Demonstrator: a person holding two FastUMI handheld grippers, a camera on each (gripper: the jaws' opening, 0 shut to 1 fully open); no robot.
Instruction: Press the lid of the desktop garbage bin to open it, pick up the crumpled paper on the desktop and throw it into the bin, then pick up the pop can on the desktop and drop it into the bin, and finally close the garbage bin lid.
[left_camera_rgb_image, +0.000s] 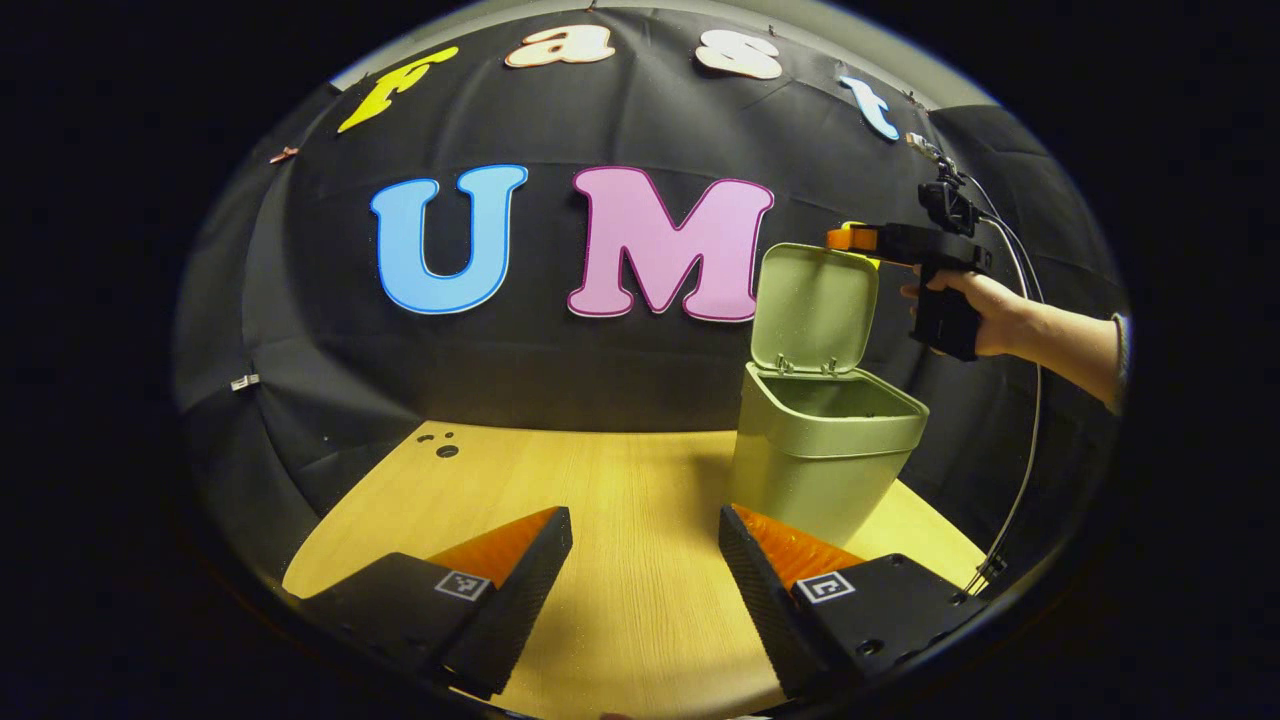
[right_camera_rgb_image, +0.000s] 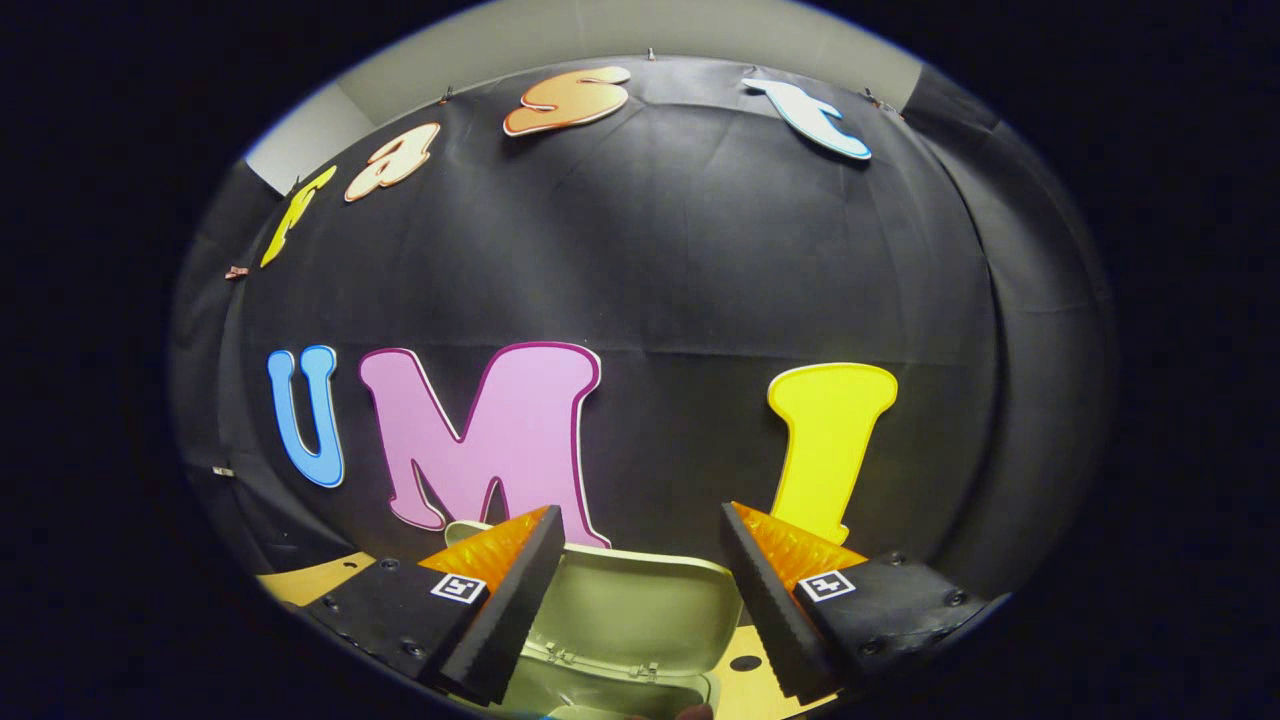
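hand (left_camera_rgb_image: 985, 310) raised holding right gripper (left_camera_rgb_image: 850, 238) level above bin lid (left_camera_rgb_image: 815, 310), fingers wide, left gripper (left_camera_rgb_image: 645, 560) fingers wide over table (left_camera_rgb_image: 620, 480)

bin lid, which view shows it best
The left gripper view: the lid stands raised above the bin, its whole inner face and hinges visible, with the right claw at its top edge. The right gripper view catches just part of the lid, low between that claw's fingers.

A light wooden table (left_camera_rgb_image: 620, 500) carries a green garbage bin (left_camera_rgb_image: 815, 460) standing upright near its right edge, lid (left_camera_rgb_image: 815, 310) raised.
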